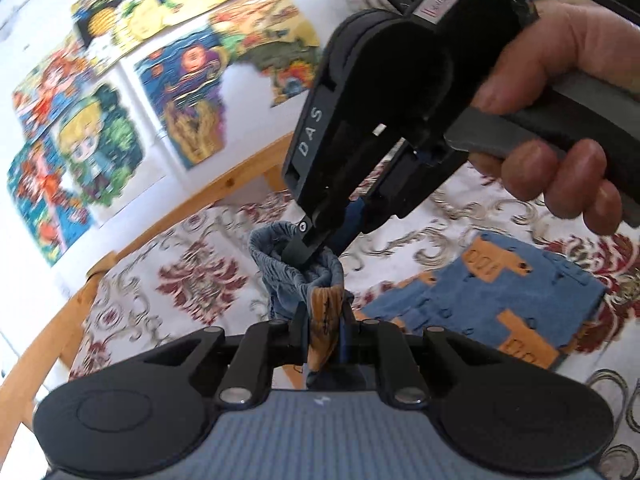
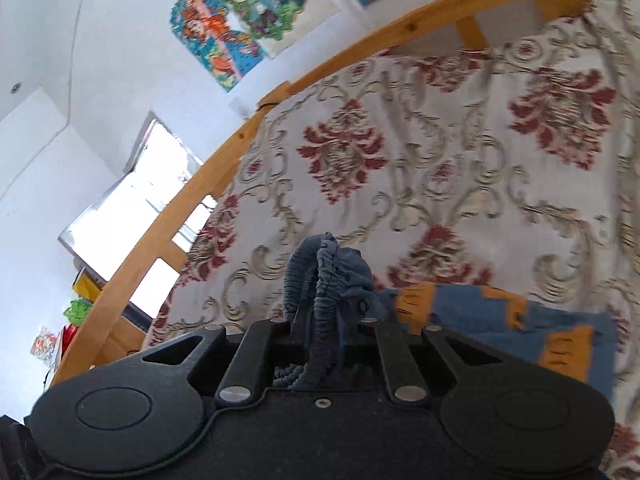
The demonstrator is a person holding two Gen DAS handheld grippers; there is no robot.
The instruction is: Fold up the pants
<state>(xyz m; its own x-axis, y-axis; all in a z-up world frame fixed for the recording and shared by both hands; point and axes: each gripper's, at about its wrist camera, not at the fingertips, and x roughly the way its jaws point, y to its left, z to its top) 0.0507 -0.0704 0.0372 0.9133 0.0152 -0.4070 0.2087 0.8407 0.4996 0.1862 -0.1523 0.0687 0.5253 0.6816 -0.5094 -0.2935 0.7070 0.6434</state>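
Note:
The pants (image 1: pixel 500 300) are blue with orange patches and lie partly on the patterned bedspread. My left gripper (image 1: pixel 325 330) is shut on an orange-patched fold of the pants. My right gripper (image 1: pixel 308 246), held in a hand, shows in the left wrist view just ahead and is shut on the gathered elastic waistband (image 1: pixel 280 256). In the right wrist view the right gripper (image 2: pixel 325 330) pinches the bunched waistband (image 2: pixel 324 276); the rest of the pants (image 2: pixel 520 332) trails to the right on the bed.
A bedspread (image 2: pixel 440 160) with red and beige floral pattern covers the bed. A wooden bed rail (image 2: pixel 192 196) curves along the far edge. Colourful pictures (image 1: pixel 92 128) hang on the white wall. A bright window (image 2: pixel 152 184) is at left.

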